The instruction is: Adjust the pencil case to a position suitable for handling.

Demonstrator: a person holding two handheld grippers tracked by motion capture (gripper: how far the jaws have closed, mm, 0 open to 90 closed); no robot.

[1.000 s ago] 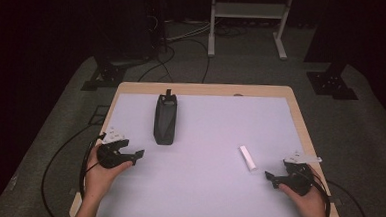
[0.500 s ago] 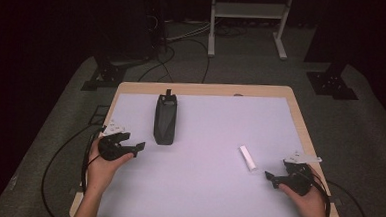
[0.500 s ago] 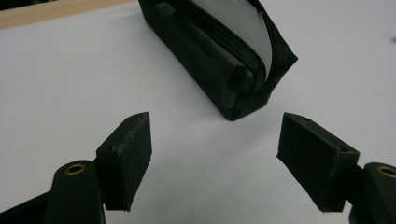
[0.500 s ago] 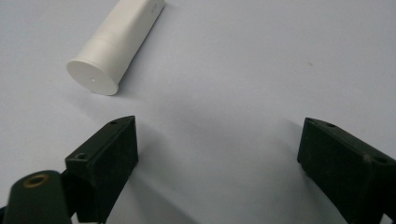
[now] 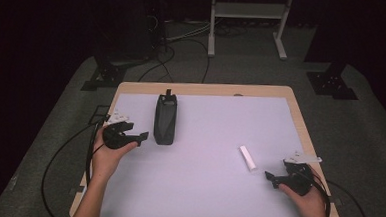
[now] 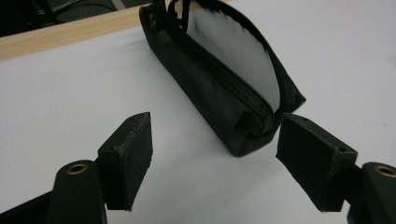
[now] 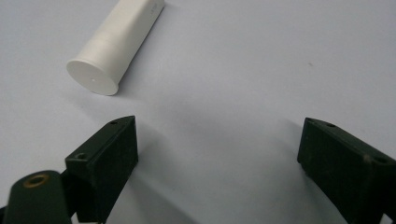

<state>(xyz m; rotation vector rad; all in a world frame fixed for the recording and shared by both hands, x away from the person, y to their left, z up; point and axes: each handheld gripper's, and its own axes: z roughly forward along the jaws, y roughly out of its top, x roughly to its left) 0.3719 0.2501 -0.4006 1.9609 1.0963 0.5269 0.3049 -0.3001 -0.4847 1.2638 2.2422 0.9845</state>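
The left gripper (image 5: 140, 135) has been carried forward and inward across the table, from a spot well short of the black pouch (image 5: 165, 119) to just beside its near end (jaws spread wide, the pouch's end seen between them in the left gripper view), without contact being made.

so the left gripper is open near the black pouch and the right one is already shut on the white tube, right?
Not quite. The right gripper is open too, its jaws wide apart with nothing between them; the white tube lies on the table ahead of it, untouched, as the right gripper view shows. The left gripper is indeed open near the black pouch.
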